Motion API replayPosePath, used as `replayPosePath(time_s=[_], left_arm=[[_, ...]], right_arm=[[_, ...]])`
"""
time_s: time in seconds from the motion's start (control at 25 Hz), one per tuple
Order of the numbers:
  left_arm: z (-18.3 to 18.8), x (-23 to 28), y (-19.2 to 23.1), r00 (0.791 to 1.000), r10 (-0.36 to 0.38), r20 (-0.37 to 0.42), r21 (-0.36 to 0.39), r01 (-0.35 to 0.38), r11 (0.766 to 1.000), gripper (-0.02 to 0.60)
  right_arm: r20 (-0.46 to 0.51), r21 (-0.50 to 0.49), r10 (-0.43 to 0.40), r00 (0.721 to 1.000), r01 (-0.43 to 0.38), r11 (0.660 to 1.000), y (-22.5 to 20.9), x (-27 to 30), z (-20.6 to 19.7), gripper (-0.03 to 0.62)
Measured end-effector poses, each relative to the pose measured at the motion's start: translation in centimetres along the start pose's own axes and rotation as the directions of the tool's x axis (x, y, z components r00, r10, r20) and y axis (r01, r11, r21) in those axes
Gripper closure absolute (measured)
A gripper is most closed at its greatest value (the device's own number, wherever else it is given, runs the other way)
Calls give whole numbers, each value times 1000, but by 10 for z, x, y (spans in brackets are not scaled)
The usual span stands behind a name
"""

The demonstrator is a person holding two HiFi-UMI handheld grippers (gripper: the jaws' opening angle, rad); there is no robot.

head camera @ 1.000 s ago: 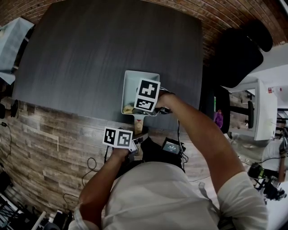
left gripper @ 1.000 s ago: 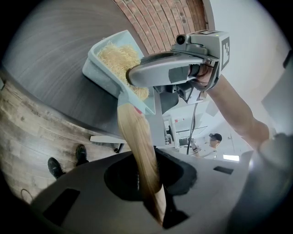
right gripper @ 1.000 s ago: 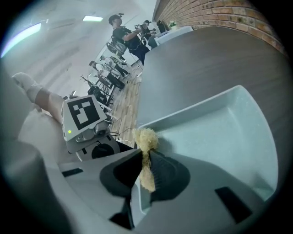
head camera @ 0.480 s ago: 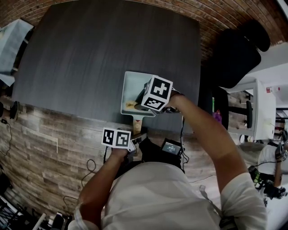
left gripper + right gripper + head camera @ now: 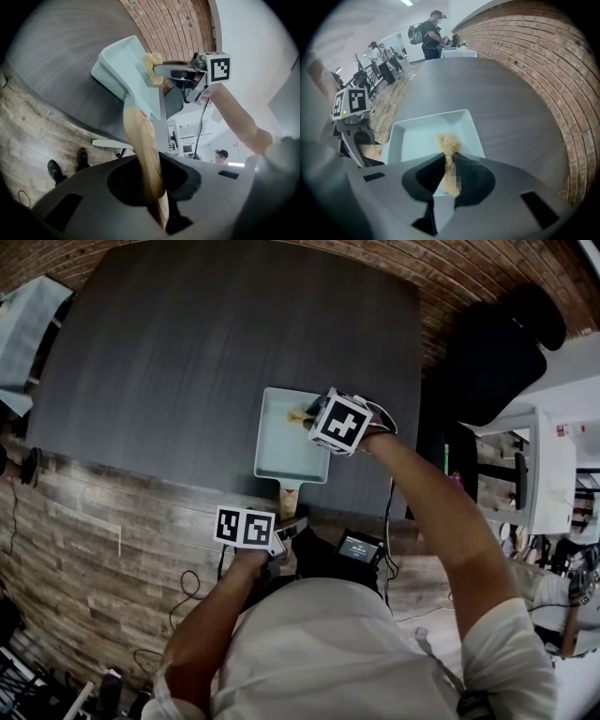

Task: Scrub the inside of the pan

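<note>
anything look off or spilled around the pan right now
Nothing stands out. The pan sits flat near the edge of the table, its wooden handle clamped in the left tool. The right tool grips a tan scrubber at the pan's far right corner. No spill or damage shows.

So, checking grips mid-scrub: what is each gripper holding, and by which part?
The left gripper holds the pan by its wooden handle, near the end; the right gripper pinches the tan scrubber by one end.
</note>
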State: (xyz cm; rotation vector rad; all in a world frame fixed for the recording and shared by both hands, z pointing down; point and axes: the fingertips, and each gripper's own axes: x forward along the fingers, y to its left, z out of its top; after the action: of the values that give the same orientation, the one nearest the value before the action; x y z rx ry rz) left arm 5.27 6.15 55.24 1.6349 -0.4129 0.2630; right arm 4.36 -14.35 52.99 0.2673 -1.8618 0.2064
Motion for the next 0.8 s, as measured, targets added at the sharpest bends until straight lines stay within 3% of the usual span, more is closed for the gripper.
replayPosePath(time_s=[0.24, 0.6, 0.8], left_arm=[[2, -1, 0, 1000, -3, 12, -15, 3, 1000, 526], [5, -2, 0, 996, 13, 84, -54, -9, 998, 537], [6, -3, 2, 994, 22, 107, -61, -15, 998, 534]], right_arm=[[33, -63, -120, 992, 122, 991, -34, -2, 15, 533], [-24, -160, -133, 991, 128, 979, -28, 22, 4, 533], [-18, -100, -121, 993, 118, 988, -25, 26, 3, 534]])
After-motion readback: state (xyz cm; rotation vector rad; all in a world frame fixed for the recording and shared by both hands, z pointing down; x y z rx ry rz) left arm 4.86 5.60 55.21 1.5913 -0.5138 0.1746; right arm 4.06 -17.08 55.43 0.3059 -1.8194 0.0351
